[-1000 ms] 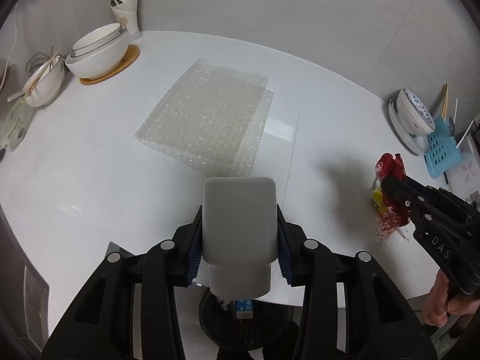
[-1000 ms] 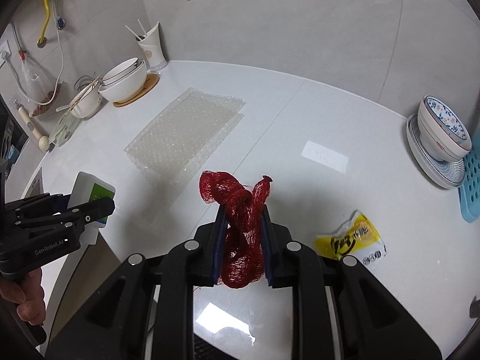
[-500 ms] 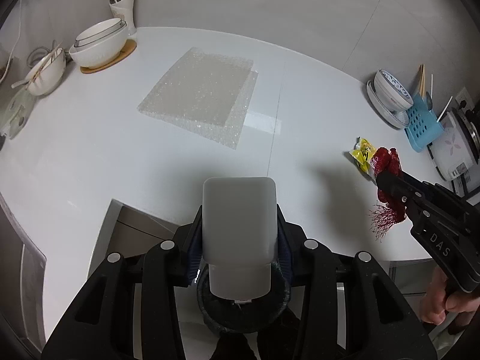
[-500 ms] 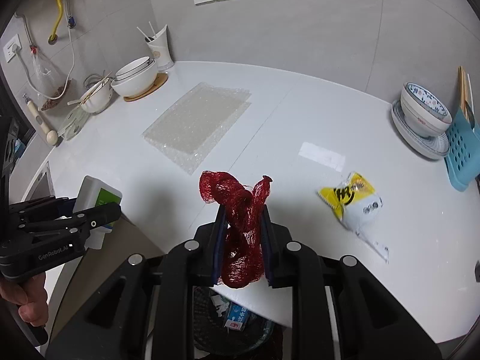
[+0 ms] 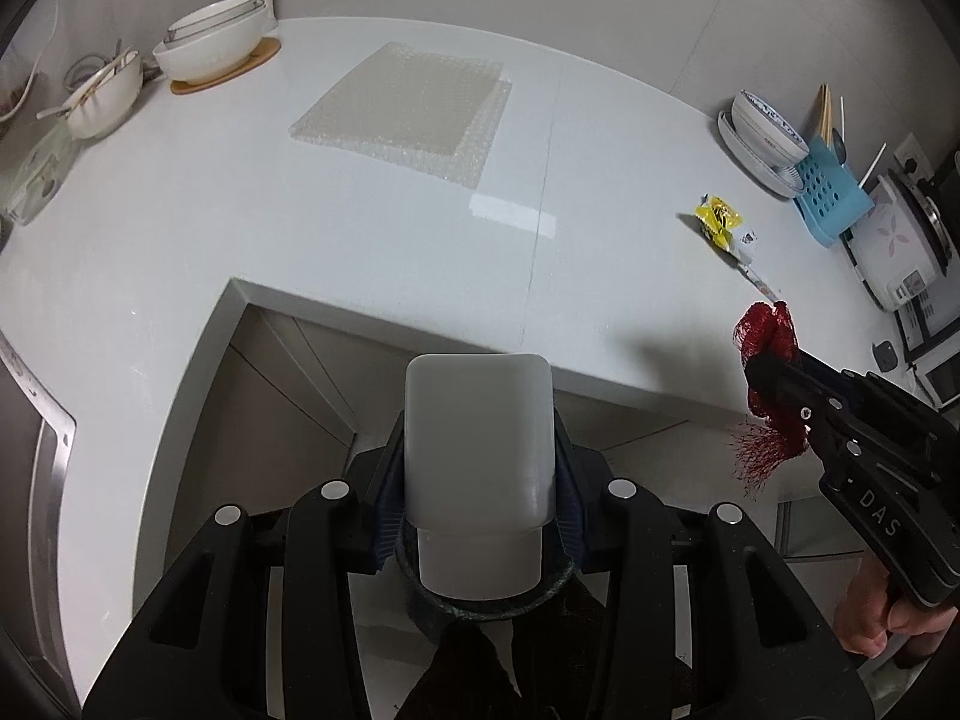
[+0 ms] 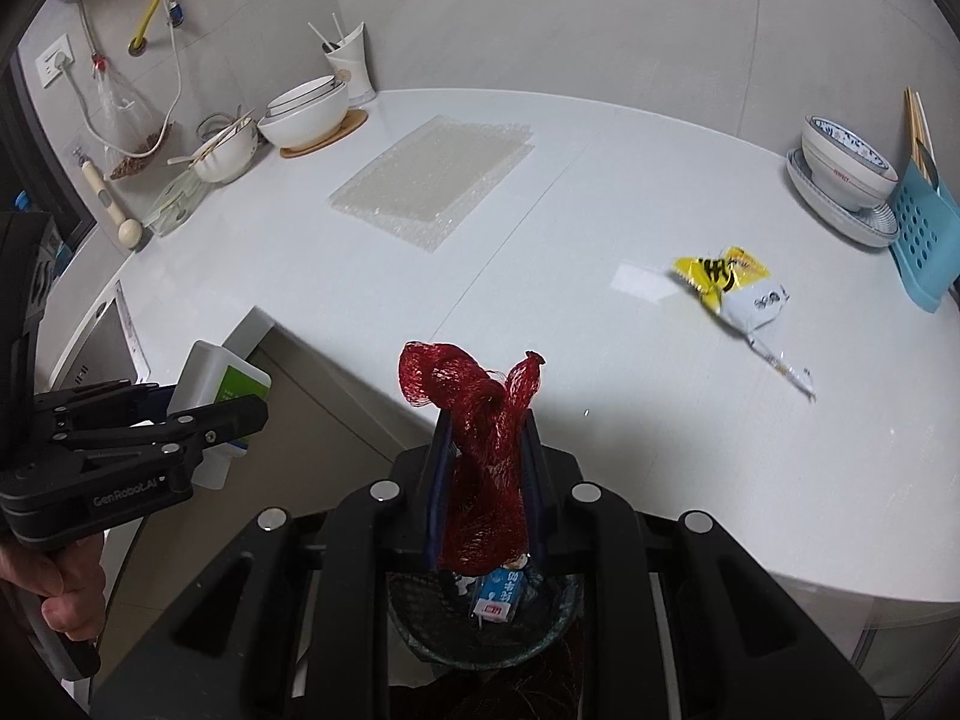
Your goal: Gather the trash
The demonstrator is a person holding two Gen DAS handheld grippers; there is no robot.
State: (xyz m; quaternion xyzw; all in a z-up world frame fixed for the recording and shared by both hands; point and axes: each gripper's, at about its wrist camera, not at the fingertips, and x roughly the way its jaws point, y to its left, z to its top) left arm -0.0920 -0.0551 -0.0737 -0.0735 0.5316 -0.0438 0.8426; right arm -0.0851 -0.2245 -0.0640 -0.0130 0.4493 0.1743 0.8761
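While both grippers are hanging past the table point(image 6: 690, 438) edge over the dark bin point(image 6: 480, 630), the left gripper point(image 5: 478, 480) is clamping a white plastic bottle point(image 5: 478, 438) between its fingers (cap end pointing toward the camera). The right gripper point(image 6: 483, 468) is squeezing a red mesh net point(image 6: 480, 420), fingers nearly closed on it. A small blue-and-white carton point(image 6: 501, 594) is lying in the bin. A yellow snack wrapper point(image 6: 732, 285) and a bubble wrap sheet point(image 6: 432, 177) are sitting on the table, well apart.
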